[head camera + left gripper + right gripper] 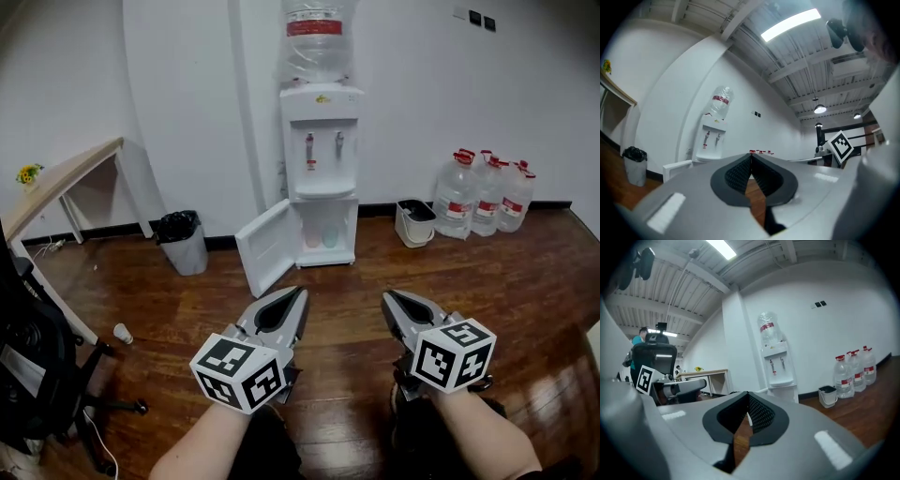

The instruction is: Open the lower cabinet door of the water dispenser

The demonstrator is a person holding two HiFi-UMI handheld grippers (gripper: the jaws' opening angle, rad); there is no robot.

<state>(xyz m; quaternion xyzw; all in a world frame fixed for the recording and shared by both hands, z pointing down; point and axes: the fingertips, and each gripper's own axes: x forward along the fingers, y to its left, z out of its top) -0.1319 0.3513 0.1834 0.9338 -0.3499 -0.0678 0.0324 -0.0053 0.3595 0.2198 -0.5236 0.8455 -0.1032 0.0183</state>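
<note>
While the lower cabinet door (265,246) stands open at twelve o'clock, left gripper (303,292) and right gripper (385,296) fingers press together, empty.

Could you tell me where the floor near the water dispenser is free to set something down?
The widest bare floor lies before the water dispenser, right of its open door, across to the white bucket. A narrower strip separates the door from the black bin. Crowded: the water bottles at right, the chair and paper cup at left.

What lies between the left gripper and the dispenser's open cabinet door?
Only bare wooden floor separates the left gripper from the cabinet door, per the head view.
</note>
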